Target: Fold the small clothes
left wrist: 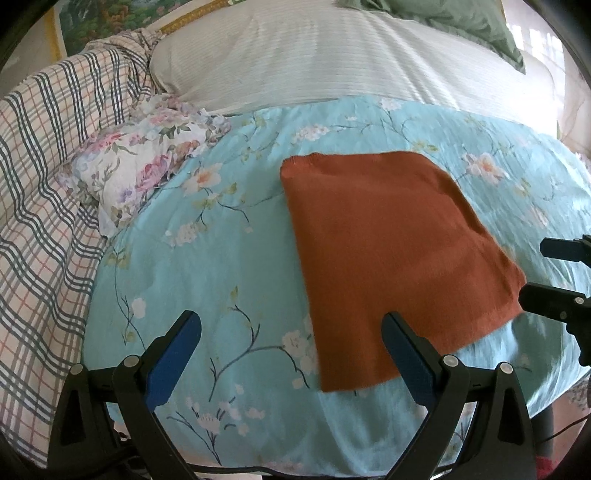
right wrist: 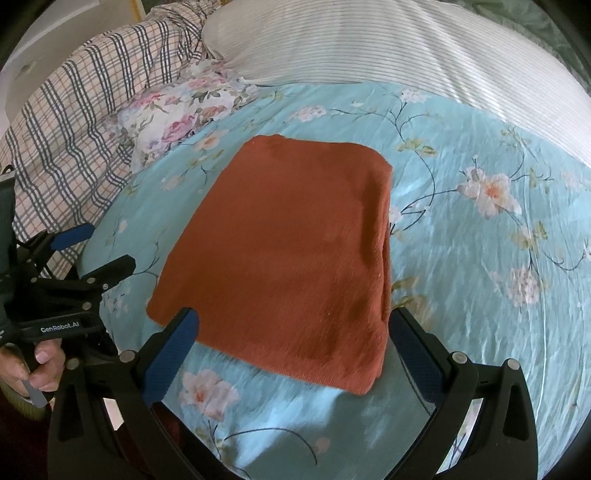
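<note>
A rust-orange cloth [left wrist: 391, 254] lies folded into a flat rectangle on the light blue floral bedspread [left wrist: 221, 280]; it also shows in the right wrist view [right wrist: 295, 251]. My left gripper [left wrist: 291, 332] is open and empty, above the bedspread by the cloth's near left corner. My right gripper [right wrist: 293, 328] is open and empty, its fingers spread on either side of the cloth's near edge. The right gripper also shows at the right edge of the left wrist view [left wrist: 546, 273], and the left gripper shows at the left of the right wrist view [right wrist: 99, 251].
A crumpled floral cloth [left wrist: 147, 155] lies at the bedspread's far left. A plaid blanket [left wrist: 40, 206] is heaped on the left. A white striped pillow [left wrist: 332, 59] lies behind, with a green cloth [left wrist: 461, 18] beyond it.
</note>
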Demonstrator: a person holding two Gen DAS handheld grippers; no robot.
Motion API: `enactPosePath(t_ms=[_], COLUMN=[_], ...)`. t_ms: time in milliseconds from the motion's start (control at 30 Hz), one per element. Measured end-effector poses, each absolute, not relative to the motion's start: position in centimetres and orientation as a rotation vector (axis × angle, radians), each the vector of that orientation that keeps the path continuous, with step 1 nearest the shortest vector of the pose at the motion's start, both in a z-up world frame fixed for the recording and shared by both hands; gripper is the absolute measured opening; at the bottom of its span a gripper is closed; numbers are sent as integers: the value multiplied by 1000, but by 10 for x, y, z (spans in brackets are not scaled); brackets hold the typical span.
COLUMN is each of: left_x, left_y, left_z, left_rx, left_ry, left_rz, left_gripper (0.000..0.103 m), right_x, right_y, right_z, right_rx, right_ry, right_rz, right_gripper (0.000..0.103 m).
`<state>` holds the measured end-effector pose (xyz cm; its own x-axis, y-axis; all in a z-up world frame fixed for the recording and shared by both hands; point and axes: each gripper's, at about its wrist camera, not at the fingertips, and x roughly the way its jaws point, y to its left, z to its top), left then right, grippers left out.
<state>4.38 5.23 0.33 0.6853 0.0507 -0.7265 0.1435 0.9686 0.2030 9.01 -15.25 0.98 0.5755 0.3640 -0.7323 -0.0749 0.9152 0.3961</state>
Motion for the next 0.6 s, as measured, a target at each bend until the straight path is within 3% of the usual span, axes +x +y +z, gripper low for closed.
enactPosePath(t_ms=[600], left_x=[60], left_y=[48], left_z=[2], left_rx=[255], left_ry=[826], left_rz=[-44], left_gripper=[98], right_x=[98], right_y=[-153], right_z=[2], right_rx=[362], right_ry=[937], right_rz=[257], right_gripper=[102])
